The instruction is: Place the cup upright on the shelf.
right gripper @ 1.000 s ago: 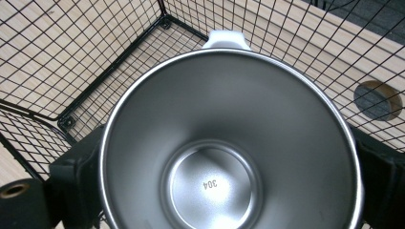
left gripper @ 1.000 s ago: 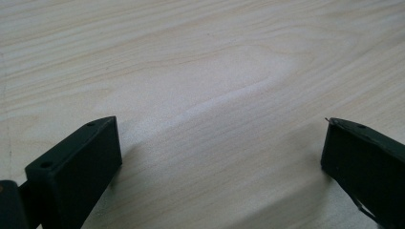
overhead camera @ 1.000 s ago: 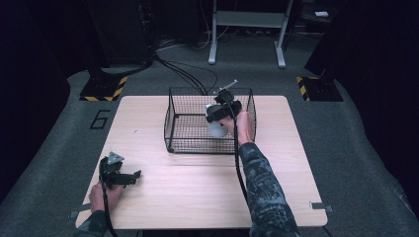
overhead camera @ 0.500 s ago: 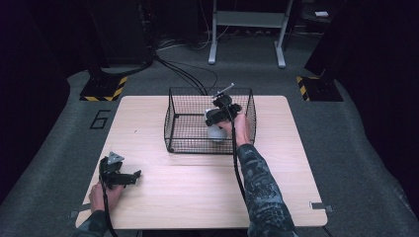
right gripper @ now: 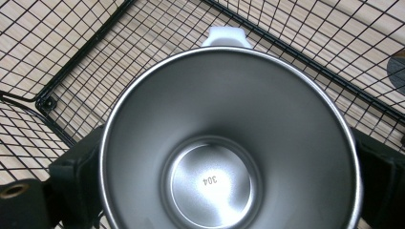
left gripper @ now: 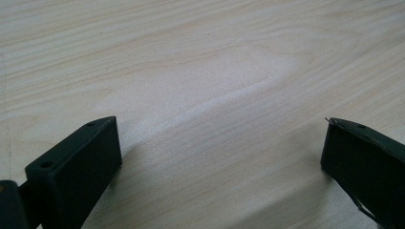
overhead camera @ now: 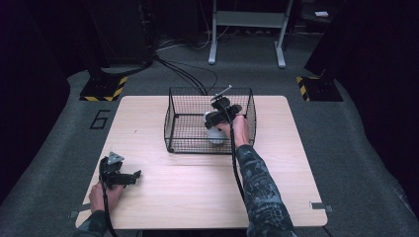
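Lowered since 1.0 s ago, right gripper clamps a steel mug inside the wire basket in the high view; left gripper view: jaws spread wide over bare table; right gripper view: jaws pressing the mug's sides.

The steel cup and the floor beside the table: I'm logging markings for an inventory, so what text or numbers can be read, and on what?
"304" – stamped on the inside bottom of the steel cup, held between the right gripper jaws inside the wire basket.
"6" – marked on the grey floor left of the table.
Nothing else legible.
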The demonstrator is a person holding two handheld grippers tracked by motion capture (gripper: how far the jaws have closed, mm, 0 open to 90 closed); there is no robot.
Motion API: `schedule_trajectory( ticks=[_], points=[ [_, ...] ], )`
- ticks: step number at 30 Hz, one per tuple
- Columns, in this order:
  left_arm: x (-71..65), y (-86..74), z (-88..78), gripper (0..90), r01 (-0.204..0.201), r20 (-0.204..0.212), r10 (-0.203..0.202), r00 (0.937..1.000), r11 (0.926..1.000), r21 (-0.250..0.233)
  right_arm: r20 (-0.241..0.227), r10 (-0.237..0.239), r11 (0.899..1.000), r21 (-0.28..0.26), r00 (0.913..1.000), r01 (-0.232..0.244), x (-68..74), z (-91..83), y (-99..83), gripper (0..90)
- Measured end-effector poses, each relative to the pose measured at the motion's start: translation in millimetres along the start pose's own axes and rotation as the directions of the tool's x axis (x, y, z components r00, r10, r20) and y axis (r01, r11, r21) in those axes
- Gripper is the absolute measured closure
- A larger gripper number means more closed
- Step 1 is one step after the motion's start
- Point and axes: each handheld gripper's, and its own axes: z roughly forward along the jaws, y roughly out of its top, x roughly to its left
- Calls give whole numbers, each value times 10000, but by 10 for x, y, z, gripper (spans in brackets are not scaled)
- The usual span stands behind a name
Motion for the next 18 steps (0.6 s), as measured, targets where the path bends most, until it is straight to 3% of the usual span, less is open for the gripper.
schedule_trajectory(
  ticks=[18],
  points=[
    [0, 0, 0, 0, -4, -2, 4, 10000, 10000, 4, -114, 25, 9996, 279, 9999, -22, 5, 33, -32, 53]
  ],
)
